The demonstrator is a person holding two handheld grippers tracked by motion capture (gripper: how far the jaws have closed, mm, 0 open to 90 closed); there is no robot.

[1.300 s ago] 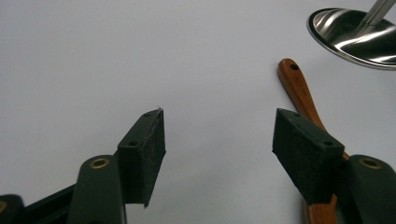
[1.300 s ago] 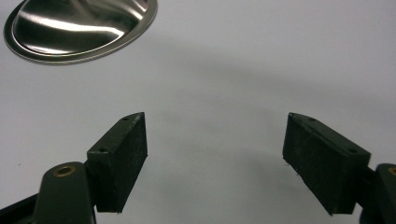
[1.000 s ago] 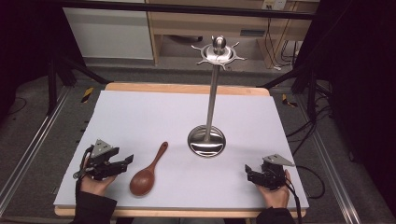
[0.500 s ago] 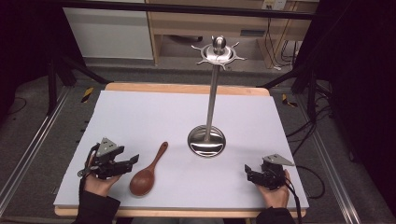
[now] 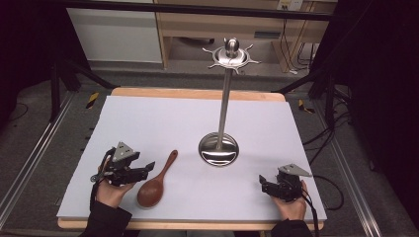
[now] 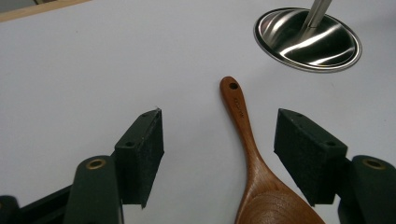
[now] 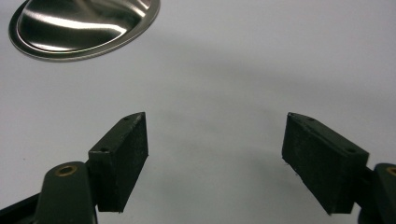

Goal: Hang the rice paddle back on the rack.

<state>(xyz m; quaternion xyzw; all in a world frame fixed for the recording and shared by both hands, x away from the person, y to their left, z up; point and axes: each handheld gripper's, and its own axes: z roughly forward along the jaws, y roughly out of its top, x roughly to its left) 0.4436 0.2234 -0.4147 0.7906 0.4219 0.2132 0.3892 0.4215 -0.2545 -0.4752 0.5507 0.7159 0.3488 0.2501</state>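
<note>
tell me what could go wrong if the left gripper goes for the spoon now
The left gripper is open, with the wooden spoon off-centre, nearer one jaw, so closing may push it aside. The spoon lies flat on the white mat, so the jaws could scrape it. The tall stand nearby could be knocked.

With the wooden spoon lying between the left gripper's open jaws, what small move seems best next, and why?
Probably lower the left gripper a little and close on the spoon at its neck. The jaws stand wide open on either side of the handle without touching it, and the spoon lies flat on the white table. The right gripper sits open, away from the spoon.
</note>
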